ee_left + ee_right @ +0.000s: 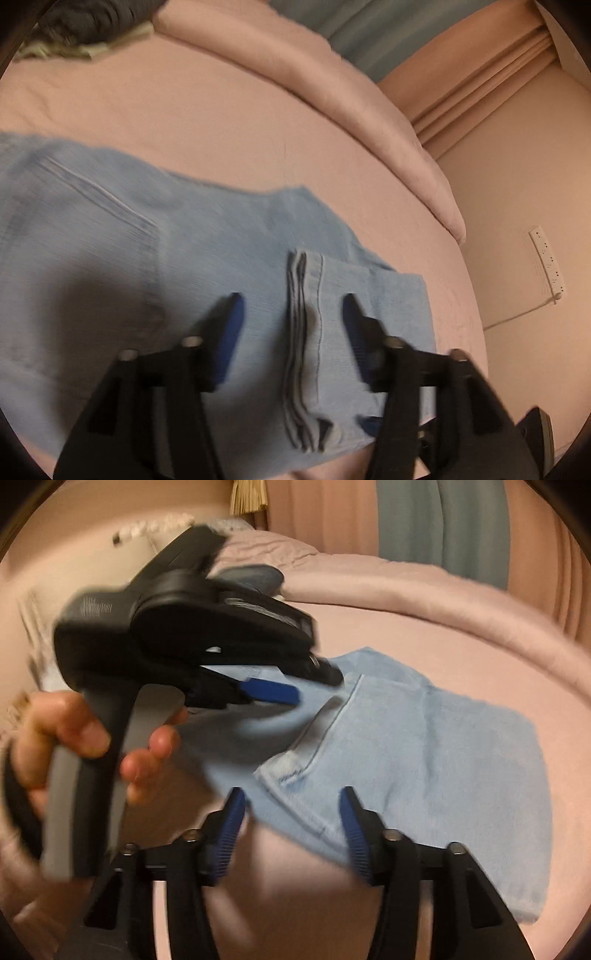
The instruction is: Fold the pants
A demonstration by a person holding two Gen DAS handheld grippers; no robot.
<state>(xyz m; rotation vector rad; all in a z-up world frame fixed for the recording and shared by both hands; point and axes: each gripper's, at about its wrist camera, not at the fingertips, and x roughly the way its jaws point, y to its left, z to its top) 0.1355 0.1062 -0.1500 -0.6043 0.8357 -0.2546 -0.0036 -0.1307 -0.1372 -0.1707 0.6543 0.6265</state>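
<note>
Light blue pants [184, 258] lie folded on pink bed sheet [221, 129], hem stack [304, 332] on top near the front edge. L gripper [291, 325] jaws apart, straddling the hem stack w/o pinching it, nothing held. R gripper [291, 812] also parted over pants edge [295, 812], empty; blur is heavy so contact w/ cloth prob none. Person's hand [74, 738] grips L tool handle in R view. Pink duvet [332, 92] bunched at back

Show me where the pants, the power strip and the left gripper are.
pants [207, 240]: left wrist view, flat upper layer.
power strip [546, 258]: left wrist view, its middle.
left gripper [291, 325]: left wrist view, midway between fingertips.
</note>
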